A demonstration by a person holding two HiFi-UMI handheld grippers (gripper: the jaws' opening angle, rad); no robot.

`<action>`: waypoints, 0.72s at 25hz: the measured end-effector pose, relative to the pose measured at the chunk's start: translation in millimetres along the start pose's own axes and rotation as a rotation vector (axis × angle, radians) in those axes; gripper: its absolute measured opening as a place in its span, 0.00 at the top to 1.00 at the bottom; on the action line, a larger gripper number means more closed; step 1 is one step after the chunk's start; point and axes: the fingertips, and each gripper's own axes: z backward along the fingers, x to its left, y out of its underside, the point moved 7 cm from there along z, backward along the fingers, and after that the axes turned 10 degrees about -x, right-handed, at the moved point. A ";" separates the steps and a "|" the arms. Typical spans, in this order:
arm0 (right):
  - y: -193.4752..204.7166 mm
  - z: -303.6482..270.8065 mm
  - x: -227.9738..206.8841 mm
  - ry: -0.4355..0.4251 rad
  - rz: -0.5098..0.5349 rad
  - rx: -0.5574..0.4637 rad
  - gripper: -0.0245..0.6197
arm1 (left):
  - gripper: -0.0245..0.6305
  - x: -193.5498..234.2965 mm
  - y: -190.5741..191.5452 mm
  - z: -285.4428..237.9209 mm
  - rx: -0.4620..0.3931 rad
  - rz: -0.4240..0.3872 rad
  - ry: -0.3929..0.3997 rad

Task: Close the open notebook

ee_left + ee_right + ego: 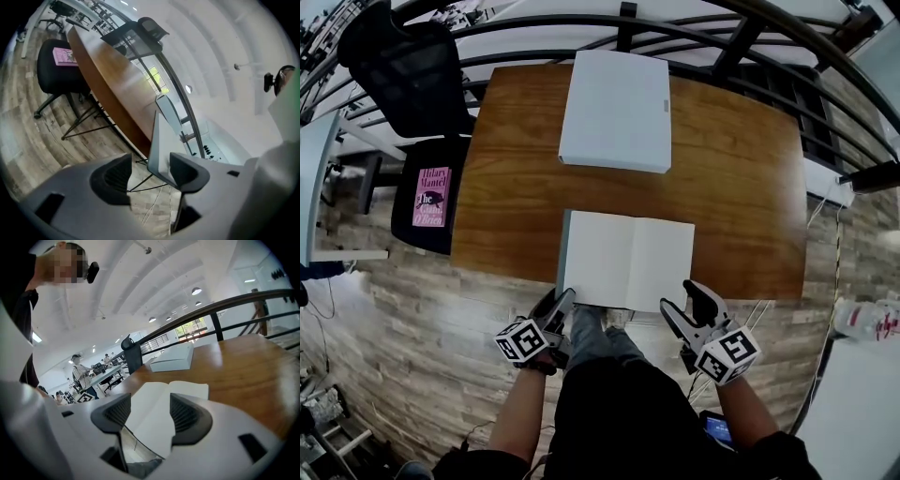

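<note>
Notebook (626, 260) lies open, blank pages up, at the wooden table's (741, 187) near edge (a white box (614, 108) sits farther back), left gripper (560, 298) and right gripper (680, 295) wide-jawed, gripping nothing, at its near corners.

A wooden table (731, 187) stands on plank flooring (412, 319) beside a black chair (394, 66).

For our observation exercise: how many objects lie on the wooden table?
2: an open notebook at the near edge and a white box at the far edge; none seems hidden.
</note>
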 end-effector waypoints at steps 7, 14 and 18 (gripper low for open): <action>-4.6 -2.0 3.8 -0.014 0.013 -0.008 0.57 | 0.71 -0.5 -1.9 -1.0 -0.012 0.081 0.047; -12.5 0.4 7.2 -0.018 0.023 -0.031 0.58 | 0.89 -30.0 -16.3 5.8 -0.049 0.003 0.093; -19.6 5.6 12.9 -0.028 0.021 -0.056 0.59 | 0.89 -48.4 -19.8 14.0 -0.037 -0.080 0.101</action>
